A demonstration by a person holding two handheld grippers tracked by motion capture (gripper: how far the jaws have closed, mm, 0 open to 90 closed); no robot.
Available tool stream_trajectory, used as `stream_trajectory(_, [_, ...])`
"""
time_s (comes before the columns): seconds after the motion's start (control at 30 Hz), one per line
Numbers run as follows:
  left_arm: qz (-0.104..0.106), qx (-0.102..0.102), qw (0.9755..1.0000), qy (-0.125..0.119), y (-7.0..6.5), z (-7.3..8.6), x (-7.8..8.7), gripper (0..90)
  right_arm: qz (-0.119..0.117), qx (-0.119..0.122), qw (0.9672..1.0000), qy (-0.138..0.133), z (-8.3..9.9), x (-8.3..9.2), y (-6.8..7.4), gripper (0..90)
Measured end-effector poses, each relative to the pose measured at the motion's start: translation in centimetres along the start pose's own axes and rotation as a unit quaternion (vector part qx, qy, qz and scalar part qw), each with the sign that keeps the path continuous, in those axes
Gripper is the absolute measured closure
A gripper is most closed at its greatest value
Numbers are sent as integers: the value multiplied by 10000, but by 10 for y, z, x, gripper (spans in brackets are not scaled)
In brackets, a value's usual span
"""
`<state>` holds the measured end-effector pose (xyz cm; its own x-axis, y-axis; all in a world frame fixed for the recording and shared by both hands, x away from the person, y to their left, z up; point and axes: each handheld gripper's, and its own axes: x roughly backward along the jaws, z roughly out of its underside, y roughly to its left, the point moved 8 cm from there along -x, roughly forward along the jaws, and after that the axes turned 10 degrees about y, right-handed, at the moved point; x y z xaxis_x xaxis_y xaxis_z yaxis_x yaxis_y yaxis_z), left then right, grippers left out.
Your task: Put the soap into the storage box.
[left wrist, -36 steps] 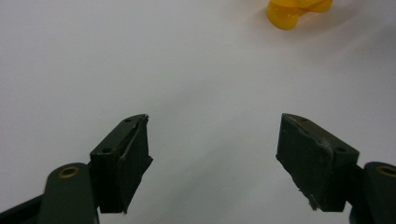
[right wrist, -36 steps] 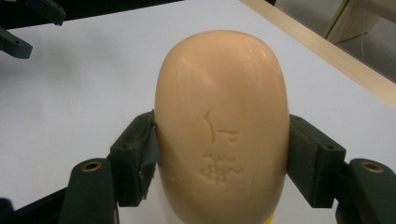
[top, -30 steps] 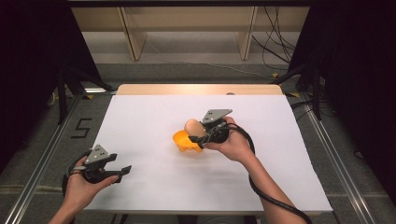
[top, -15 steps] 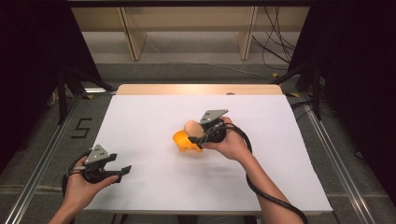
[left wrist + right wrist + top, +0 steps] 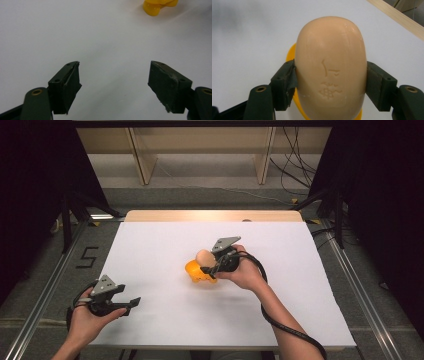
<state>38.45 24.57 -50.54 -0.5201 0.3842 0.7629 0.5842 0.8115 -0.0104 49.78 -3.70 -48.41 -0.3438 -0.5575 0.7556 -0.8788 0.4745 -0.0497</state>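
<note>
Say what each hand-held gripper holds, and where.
The right hand-held gripper clamps the soap bar by its two long sides; the left hand-held gripper holds nothing.

black hand-held gripper [image 5: 208, 265], grey plate

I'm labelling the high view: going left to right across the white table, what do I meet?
Left gripper, jaws open and empty → orange plastic dish → right gripper, shut on the peach oval soap bar.
</note>
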Motion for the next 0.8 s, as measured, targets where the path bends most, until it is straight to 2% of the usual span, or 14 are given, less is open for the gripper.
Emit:
stream_trajectory(0.1, [11,13,10000,-41,0,0,-1,246,-30,-65,9999,77,2,-3,1,331])
stream_trajectory(0.13, [25,12,10000,-37,0,0,-1,246,-66,32,9999,133,3,-4,1,331])
stream_trajectory(0.17, [43,10,10000,-40,0,0,-1,246,-58,14,9999,146,3,-5,1,331])
stream_trajectory(0.2, [45,8,10000,-34,0,0,-1,246,-50,-57,9999,136,3,-7,2,329])
stream_trajectory(0.33, [41,-3,10000,-24,0,0,-1,245,-48,-49,9998,175,6,-9,0,324])
stream_trajectory(0.4, [56,14,10000,-57,0,-1,-1,246,-59,-68,9999,76,5,-9,-1,317])
stream_trajectory(0.47, [50,8,10000,-50,0,-1,-1,246,-83,-126,9999,67,4,-7,0,319])
stream_trajectory(0.5, [49,0,10000,-48,0,-1,-2,246,-117,-171,9998,-45,1,-4,-1,309])
stream_trajectory(0.53, [40,-28,10000,-36,0,0,-1,246,-117,-119,9998,-103,-1,-3,-2,305])
stream_trajectory(0.57, [40,-28,10000,-36,0,0,-1,246,-103,-190,9997,-111,-1,-1,-1,303])
stream_trajectory(0.63, [36,-3,10000,-41,0,0,-1,245,-85,-124,9997,-182,-4,3,-1,296])
stream_trajectory(0.8, [75,-42,10000,30,0,1,0,246,-71,-105,9998,-142,4,14,1,310])
